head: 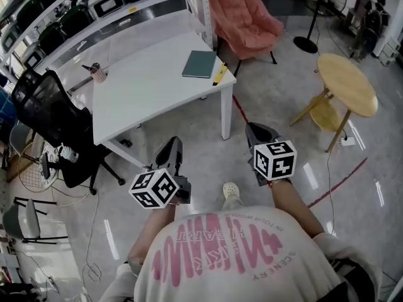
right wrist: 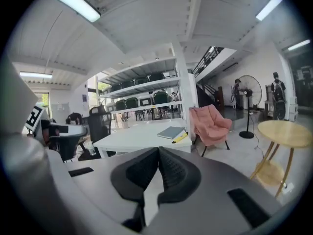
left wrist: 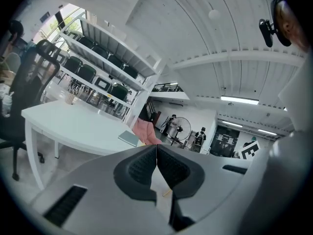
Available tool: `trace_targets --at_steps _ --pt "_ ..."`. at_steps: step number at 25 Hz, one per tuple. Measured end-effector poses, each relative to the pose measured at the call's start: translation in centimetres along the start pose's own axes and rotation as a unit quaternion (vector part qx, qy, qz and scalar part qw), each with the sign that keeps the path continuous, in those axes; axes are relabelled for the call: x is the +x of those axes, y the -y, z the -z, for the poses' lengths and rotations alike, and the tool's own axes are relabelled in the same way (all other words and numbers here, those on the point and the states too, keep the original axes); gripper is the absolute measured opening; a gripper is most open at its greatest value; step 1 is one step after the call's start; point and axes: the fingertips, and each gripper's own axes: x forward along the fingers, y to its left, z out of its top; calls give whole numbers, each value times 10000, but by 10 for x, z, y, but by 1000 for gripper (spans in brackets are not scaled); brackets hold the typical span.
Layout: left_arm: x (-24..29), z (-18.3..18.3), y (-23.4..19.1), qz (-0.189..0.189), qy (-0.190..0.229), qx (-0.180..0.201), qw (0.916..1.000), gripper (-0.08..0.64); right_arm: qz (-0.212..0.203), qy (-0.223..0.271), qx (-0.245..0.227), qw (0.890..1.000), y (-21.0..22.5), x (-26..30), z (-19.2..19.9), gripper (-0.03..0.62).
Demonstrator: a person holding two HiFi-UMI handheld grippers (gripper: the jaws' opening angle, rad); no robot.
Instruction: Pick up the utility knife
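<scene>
Right gripper view: tool (right wrist: 158, 150) closed, empty

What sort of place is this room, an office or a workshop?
Probably a lab or workshop-style office. A long shelving rack holds rows of dark boxes, a white work table with an office chair beside it stands on a glossy floor, and a red tape line marks that floor.
</scene>
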Motion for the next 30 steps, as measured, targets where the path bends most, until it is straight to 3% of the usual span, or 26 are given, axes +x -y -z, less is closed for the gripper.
trace_targets --at_steps 5,7,12,17,21,24,30 --pt "92 -23 -17 -177 57 -153 9997 25 -106 -238 -1198 9925 38 78 -35 15" --pt "126 -35 -21 -189 119 -156 9996 25 -232 -268 -1403 9895 51 108 -49 15" --pt "192 -62 -36 -351 319 -99 9988 25 -630 -280 -682 9953 90 176 -85 15" --pt "236 -69 -57 -626 393 -163 9971 25 -776 -359 77 9963 137 231 -103 15" --pt "251 -66 -74 -875 327 -165 9955 25 -673 -593 77 9959 165 267 -89 15" --pt "253 -65 -92 -1105 293 -292 9930 25 -806 -842 255 9929 168 294 -74 15" --pt "256 -65 -114 -1425 328 -363 9886 25 -1013 -1404 184 9847 178 353 -58 17"
